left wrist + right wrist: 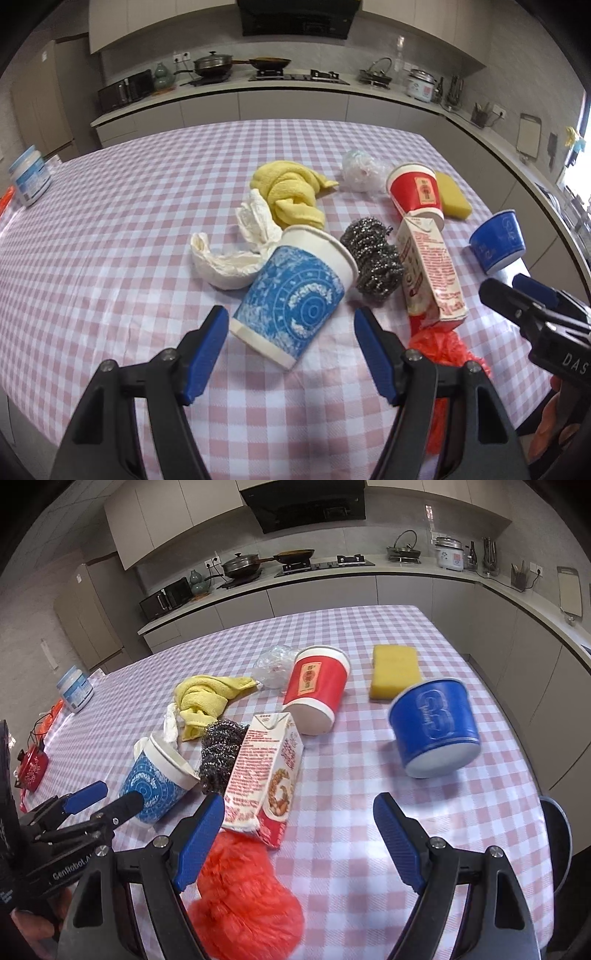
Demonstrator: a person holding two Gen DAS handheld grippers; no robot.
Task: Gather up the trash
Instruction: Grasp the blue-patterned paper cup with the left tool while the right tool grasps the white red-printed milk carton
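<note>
1. The left tool (290, 328) is spread wide, its blue fingers (207, 350) low in the left wrist frame, holding nothing.
2. A blue cup (295, 295) lies tipped on the checked tabletop (110, 240) at the centre of that frame, its base pointing into the gap between the fingers; neither pad touches it.
3. Crumpled tissue (236, 251) sits just left of the cup's rim, and a yellow cloth (291, 192) lies above it.
4. A steel scourer (373, 258) rests just right of the cup, against a carton (432, 273) lying at centre right.
5. A red cup (413, 192) lies on its side above the carton, with a clear wrapper (358, 170) to its left and a sponge (454, 195) to its right.
6. A blue tub (498, 240) is tipped over at the right edge of the frame.
7. The right tool (299, 838) is also open and empty, at the bottom of the right wrist frame.
8. A red bag (243, 897) lies bunched beside its left finger, below the carton; whether they touch I cannot tell.
9. In the same frame the tub is above the right finger, well apart from it.
10. A white jar (31, 177) stands at the far left.
</note>
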